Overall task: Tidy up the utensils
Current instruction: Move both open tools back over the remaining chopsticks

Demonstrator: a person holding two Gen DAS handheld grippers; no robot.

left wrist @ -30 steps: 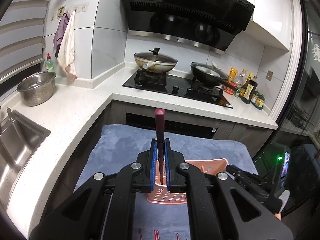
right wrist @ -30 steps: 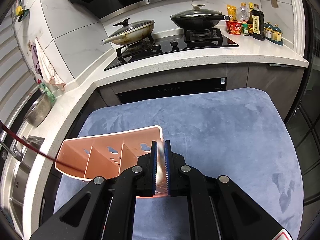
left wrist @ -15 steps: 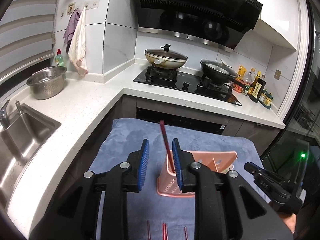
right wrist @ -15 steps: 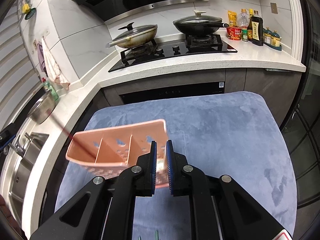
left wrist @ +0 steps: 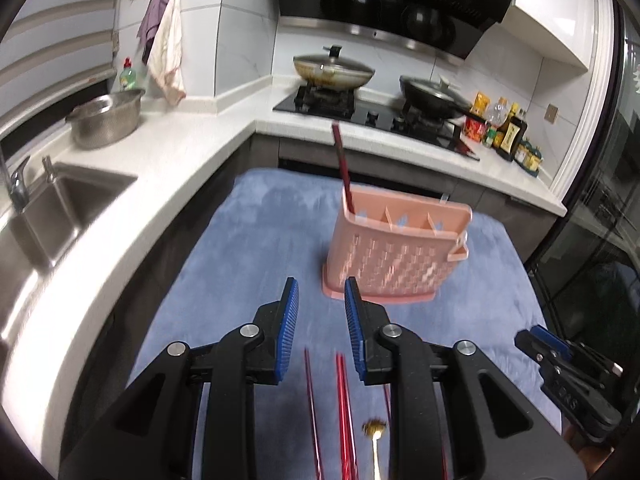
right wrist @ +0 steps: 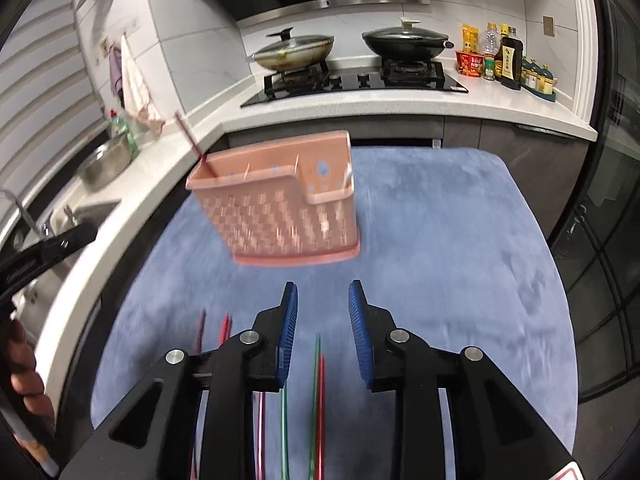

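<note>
Grippers have both let go: left gripper (left wrist: 319,312) stands parted and empty, right gripper (right wrist: 322,314) is opening off the caddy (left wrist: 394,246), which stands on the mat with one chopstick (left wrist: 342,160) in its end slot, more chopsticks (left wrist: 344,412) waiting

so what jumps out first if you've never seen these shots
The pink caddy standing mid blue mat, with one dark red chopstick poking out of its left end compartment. Nearer the cameras, red chopsticks and green ones lie loose on the mat by the empty left gripper and right gripper, whose jaws are opening.
</note>
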